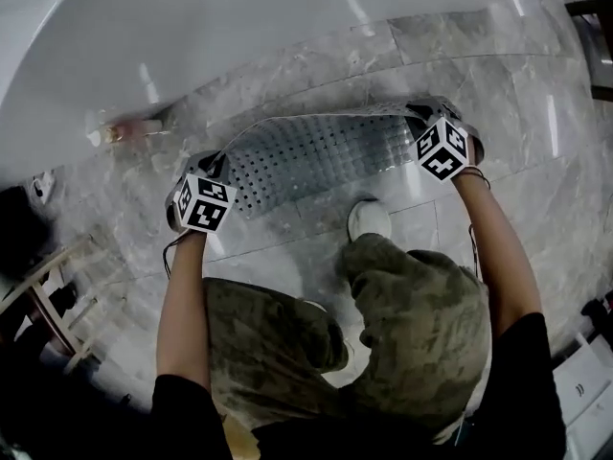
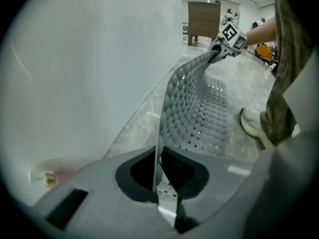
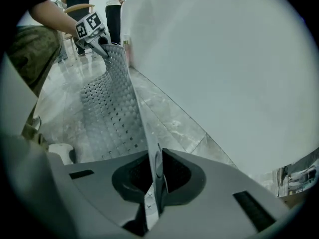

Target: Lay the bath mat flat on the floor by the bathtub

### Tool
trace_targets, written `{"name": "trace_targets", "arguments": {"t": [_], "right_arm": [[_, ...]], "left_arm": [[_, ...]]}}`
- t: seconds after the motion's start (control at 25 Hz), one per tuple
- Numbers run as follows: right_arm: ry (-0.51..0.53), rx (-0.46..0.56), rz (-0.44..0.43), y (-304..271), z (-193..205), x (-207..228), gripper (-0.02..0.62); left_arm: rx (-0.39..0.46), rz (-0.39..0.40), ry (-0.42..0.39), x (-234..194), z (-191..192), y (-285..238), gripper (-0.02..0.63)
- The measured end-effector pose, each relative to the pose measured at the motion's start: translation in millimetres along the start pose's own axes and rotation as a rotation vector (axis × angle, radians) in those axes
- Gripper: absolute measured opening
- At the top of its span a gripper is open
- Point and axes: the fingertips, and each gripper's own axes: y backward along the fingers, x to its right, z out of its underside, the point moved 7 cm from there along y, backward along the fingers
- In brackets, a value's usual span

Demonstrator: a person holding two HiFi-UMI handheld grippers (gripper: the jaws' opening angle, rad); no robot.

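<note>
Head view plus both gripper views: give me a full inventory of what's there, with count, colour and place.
bath mat: one, grey, perforated, held up between the two claws beside the tub
bathtub: one, white, along the far side of the bath mat
floor: grey marble tiles
small object: one, pinkish, at the bathtub's base; too blurred to name
shoe: one, white, on the floor near the bath mat
left claw: grey, shut on one end of the bath mat
right claw: grey, shut on the other end
</note>
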Motion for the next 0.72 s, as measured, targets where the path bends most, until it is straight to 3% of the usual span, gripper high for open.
{"name": "trace_targets", "arguments": {"t": [0.12, 0.2, 0.32, 0.4, 0.48, 0.6, 0.72], "right_arm": [[0.009, 0.021, 0.036, -18, 4, 0, 0.025], [0.004, 0.040, 0.064, -31, 5, 0, 0.025], [-0.064, 0.089, 0.095, -54, 8, -2, 0.025], [-0.090, 0.123, 0.118, -70, 10, -7, 0.025], [-0.019, 0.120, 0.158, -83, 13, -15, 0.025], [0.031, 0.115, 0.183, -94, 13, -13, 0.025], [0.028, 0.125, 0.186, -102, 7, 2, 0.025]], "left_arm": [[-0.007, 0.002, -0.027, -3, 4, -21, 0.031], [0.000, 0.016, 0.002, -3, 10, -35, 0.031], [-0.014, 0.037, 0.020, 0, 16, -56, 0.029], [-0.047, 0.014, -0.063, -1, 12, -67, 0.029], [-0.072, -0.015, -0.137, -3, 10, -75, 0.029], [-0.094, -0.031, -0.128, -11, 9, -90, 0.029], [-0.144, -0.105, -0.215, -19, 4, -105, 0.029]]}}
